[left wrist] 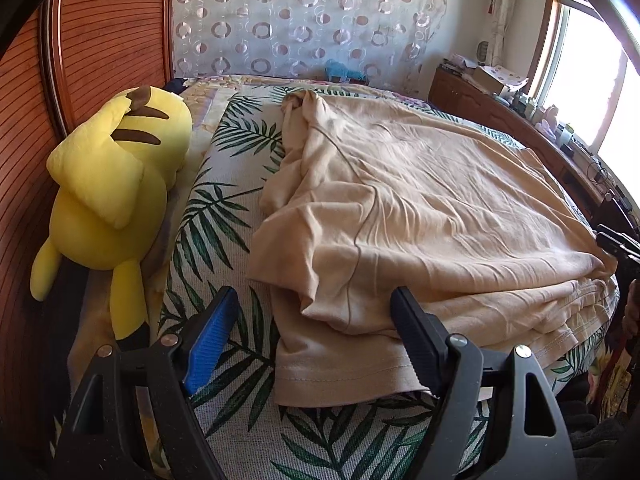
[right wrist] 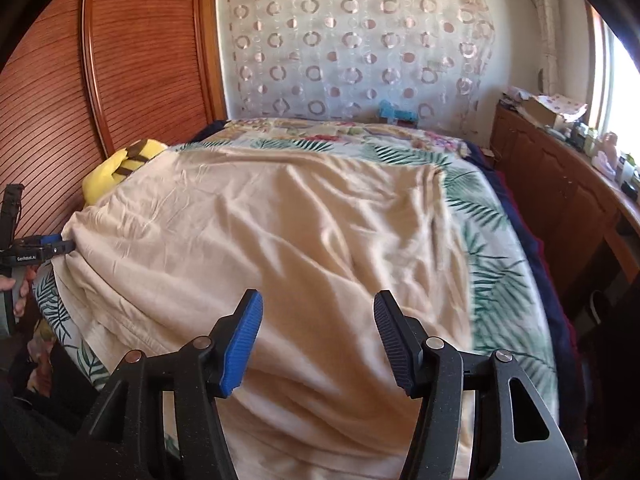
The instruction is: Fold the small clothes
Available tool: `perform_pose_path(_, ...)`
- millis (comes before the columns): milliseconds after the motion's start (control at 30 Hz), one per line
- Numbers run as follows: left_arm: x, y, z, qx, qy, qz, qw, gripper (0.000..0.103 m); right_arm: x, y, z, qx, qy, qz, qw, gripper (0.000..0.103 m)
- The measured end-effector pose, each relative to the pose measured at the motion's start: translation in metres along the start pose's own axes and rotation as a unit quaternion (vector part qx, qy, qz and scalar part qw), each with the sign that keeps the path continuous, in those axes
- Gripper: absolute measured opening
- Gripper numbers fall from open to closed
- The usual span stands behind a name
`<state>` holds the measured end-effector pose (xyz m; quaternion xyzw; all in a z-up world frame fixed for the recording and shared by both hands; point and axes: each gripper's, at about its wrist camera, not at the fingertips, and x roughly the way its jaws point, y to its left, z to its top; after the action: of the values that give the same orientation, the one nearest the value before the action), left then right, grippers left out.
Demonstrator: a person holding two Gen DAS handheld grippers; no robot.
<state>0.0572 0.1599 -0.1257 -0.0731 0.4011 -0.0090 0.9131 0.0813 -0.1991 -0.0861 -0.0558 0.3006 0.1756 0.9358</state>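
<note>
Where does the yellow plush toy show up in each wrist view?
Left wrist: yellow plush toy fills the left side, lying between the slatted wooden wall and the leaf-print bedding.
Right wrist: only a part of the toy peeks out at mid-left, behind the beige garment.
Shared landmark: the small blue toy at the bed's far end.
</note>
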Motion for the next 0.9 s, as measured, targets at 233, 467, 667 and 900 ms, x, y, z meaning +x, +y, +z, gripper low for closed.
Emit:
perform_pose_path(233, 0.0, -0.001, -0.002, 0.006, -0.003, 0.006, 1.0, 0.079, 0.05, 0.017, -0.008, -0.009, 0.031, -0.003, 0.999, 0.06)
perform_pose_path(467, 0.0, -0.004, -0.003, 0.01, -0.006, 0.014, 0.9998, 0.08, 0.055, 0.024, -0.011, -0.025, 0.029, -0.019, 0.999, 0.074)
perform_pose_path(667, 0.0, -0.004, -0.002, 0.009, -0.006, 0.014, 0.9998, 0.08, 0.043, 0.025, -0.018, -0.013, 0.028, -0.028, 0.999, 0.083)
perform_pose_path(900, -0.003, 0.003, 0.0, -0.022, -0.009, -0.02, 0.9995, 0.075, 0.036, 0.023, -0.018, -0.005, 0.028, -0.039, 0.999, 0.085)
